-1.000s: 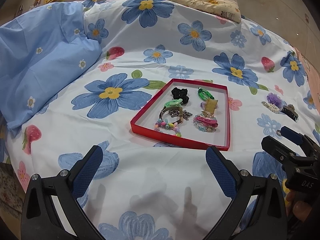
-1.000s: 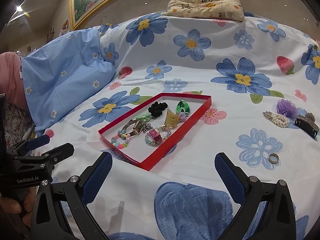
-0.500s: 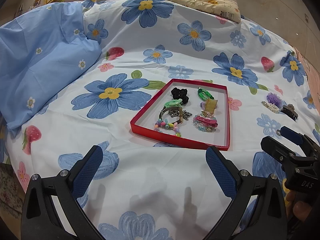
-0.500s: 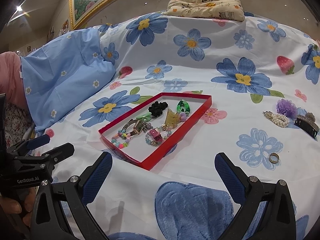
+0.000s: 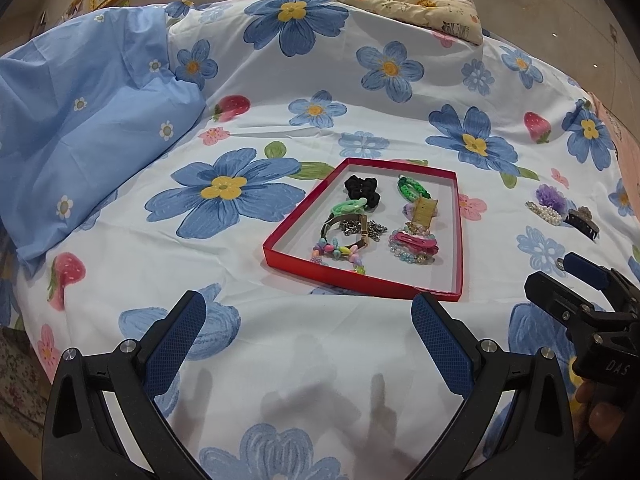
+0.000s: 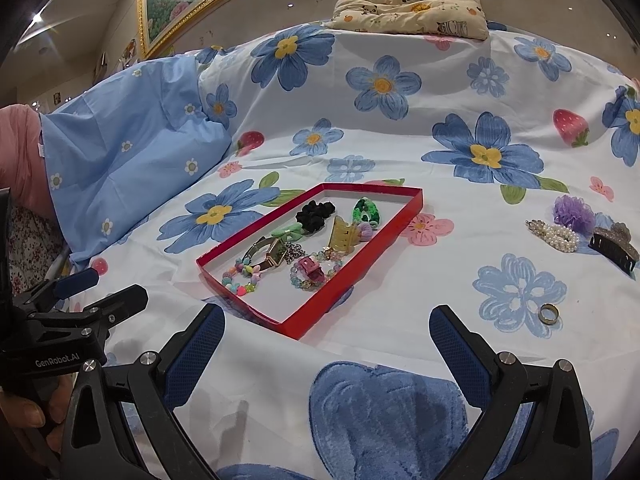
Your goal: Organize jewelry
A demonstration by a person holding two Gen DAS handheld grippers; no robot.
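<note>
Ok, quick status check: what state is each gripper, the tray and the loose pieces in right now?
Left gripper: open, empty, above the sheet.
Right gripper: open, empty.
Red tray: lidless, holding several pieces, near end bare.
Ring: on the sheet, outside the tray.
Pearl clip: outside the tray, beside the purple scrunchie.
Dark claw clip: outside the tray.

Between my left gripper (image 5: 308,334) and the red tray (image 5: 459,236) lies bare sheet, nothing in the way. My right gripper (image 6: 326,344) has open sheet ahead too, the tray's near corner just beyond its left finger. At right of that frame, a ring (image 6: 548,313) lies alone; farther up, pearl clip (image 6: 554,235), purple scrunchie (image 6: 573,209) and dark claw clip (image 6: 614,245) crowd together. The blue pillow (image 5: 80,120) blocks the left.
</note>
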